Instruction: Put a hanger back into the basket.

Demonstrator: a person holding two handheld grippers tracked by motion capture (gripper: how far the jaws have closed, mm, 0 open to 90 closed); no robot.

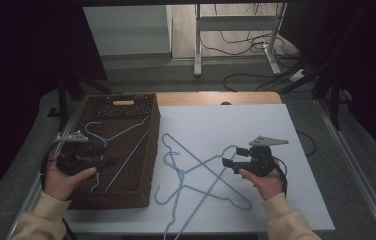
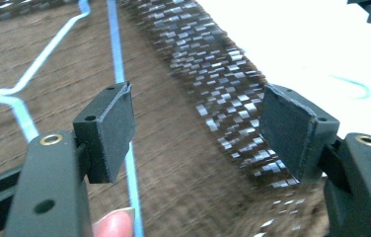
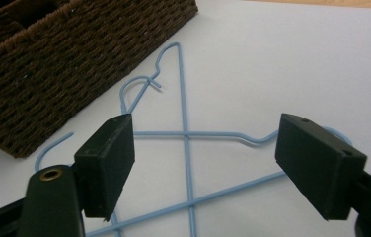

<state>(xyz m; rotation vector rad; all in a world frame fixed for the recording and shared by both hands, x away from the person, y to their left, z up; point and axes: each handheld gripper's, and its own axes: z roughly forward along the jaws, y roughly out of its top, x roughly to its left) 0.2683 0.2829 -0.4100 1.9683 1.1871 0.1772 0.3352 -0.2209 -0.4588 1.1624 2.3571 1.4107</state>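
A dark brown woven basket (image 1: 146, 150) stands on the left of the white table, with a light-blue wire hanger (image 1: 118, 137) lying inside it. Two more blue wire hangers (image 1: 196, 175) lie crossed on the white sheet between the hands. My left gripper (image 1: 107, 161) hovers over the basket's interior, open and holding nothing; its own view shows the hanger wire (image 2: 119, 59) under the left pad and the basket wall (image 2: 213, 84) beyond. My right gripper (image 1: 230, 165) hangs open just above the crossed hangers (image 3: 186, 133), nothing between its pads.
The basket's corner (image 3: 50, 64) sits to the left of the right gripper. White sheet (image 1: 256, 120) stretches behind the hangers up to a wooden strip (image 1: 216, 98). Beyond the table are a metal frame's legs (image 1: 197, 45) and loose cables (image 1: 256, 45) on the floor.
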